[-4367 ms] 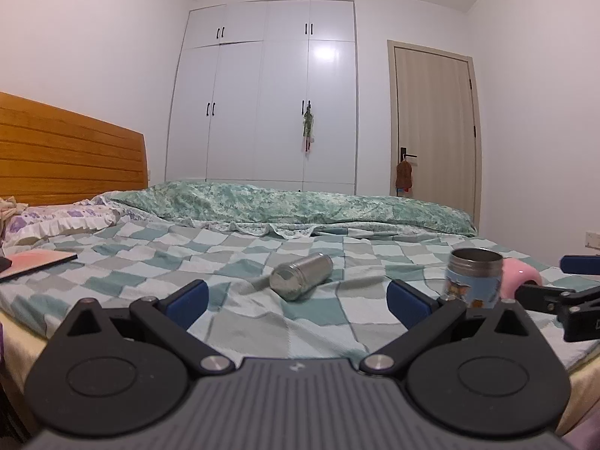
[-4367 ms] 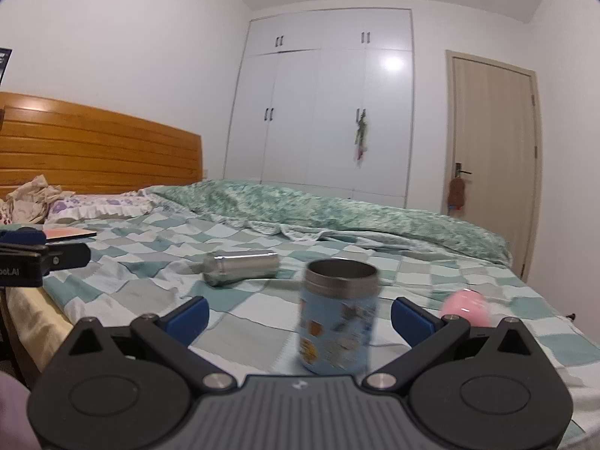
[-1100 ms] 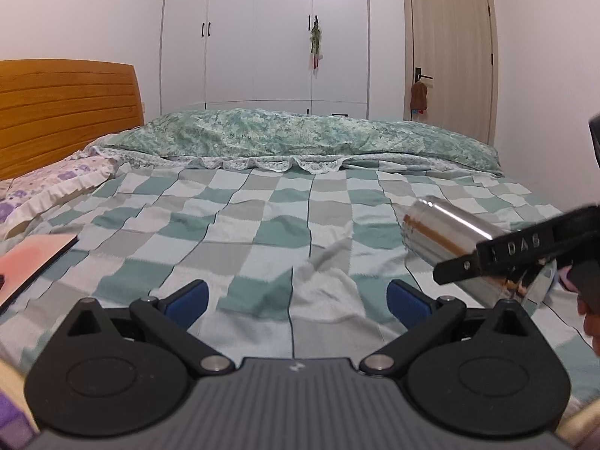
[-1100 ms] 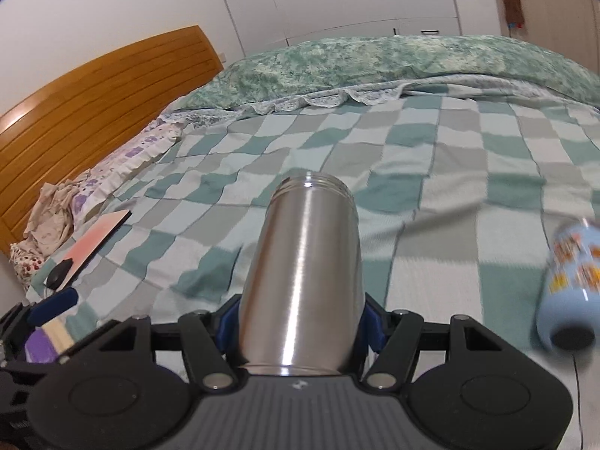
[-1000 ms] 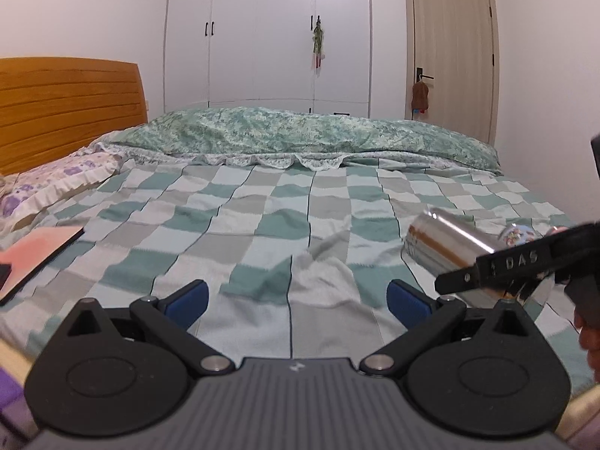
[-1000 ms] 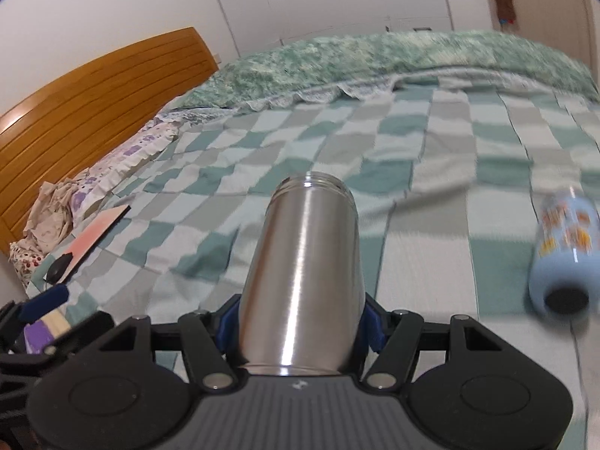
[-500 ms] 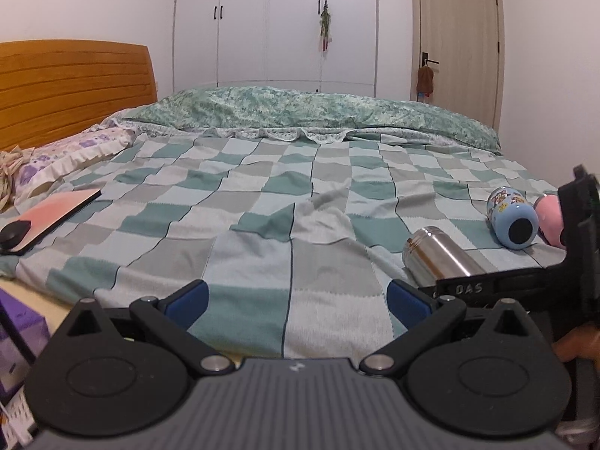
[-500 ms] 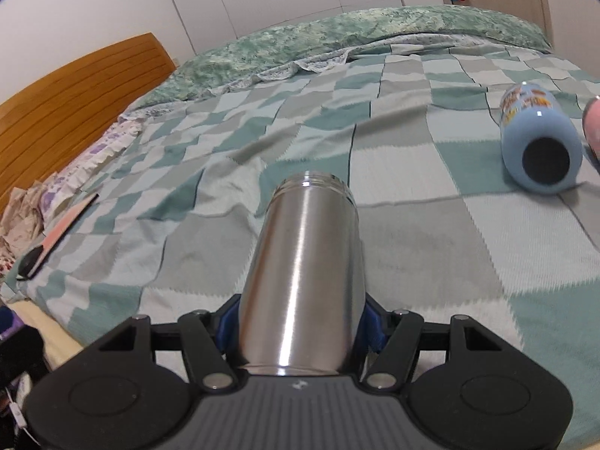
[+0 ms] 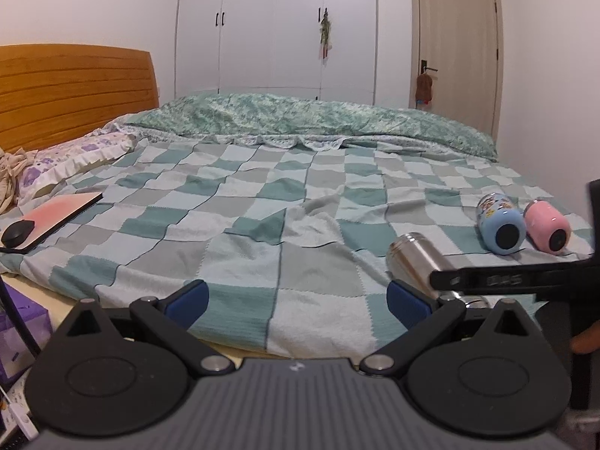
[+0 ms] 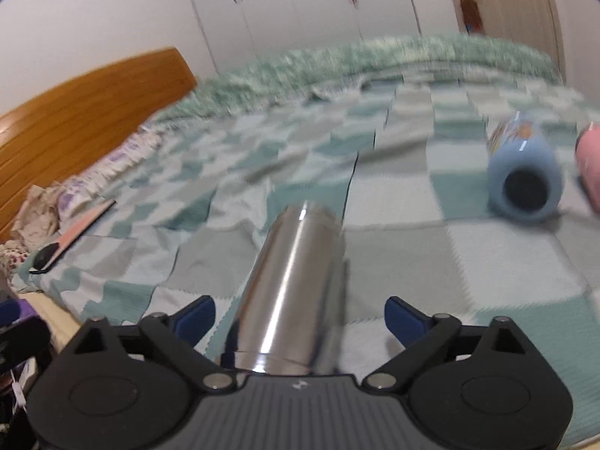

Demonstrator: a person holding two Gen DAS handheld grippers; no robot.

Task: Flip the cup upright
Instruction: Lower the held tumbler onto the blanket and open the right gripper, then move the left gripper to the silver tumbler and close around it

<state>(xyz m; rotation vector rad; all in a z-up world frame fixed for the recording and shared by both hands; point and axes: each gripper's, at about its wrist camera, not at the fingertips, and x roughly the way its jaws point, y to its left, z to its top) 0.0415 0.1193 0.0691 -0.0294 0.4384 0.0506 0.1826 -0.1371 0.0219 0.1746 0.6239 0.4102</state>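
A steel cup [image 10: 296,281] lies on its side on the checked blanket near the bed's front edge, between the spread fingers of my right gripper [image 10: 300,318], which is open and not touching it. It also shows in the left wrist view [image 9: 420,266], partly behind the right gripper's arm. A blue cartoon cup [image 9: 500,223] and a pink cup [image 9: 547,227] lie on their sides to the right, bases facing me. My left gripper [image 9: 296,300] is open and empty over the bed's front edge.
A pink board with a black puck [image 9: 56,217] lies at the bed's left. A pillow [image 9: 71,157] and wooden headboard [image 9: 75,90] are at far left. A rumpled green quilt [image 9: 307,123] lies at the back. A purple box [image 9: 18,322] stands beside the bed.
My right gripper has opened and let go of the steel cup, which now lies on the blanket. Both grippers have pulled back toward the bed's front edge.
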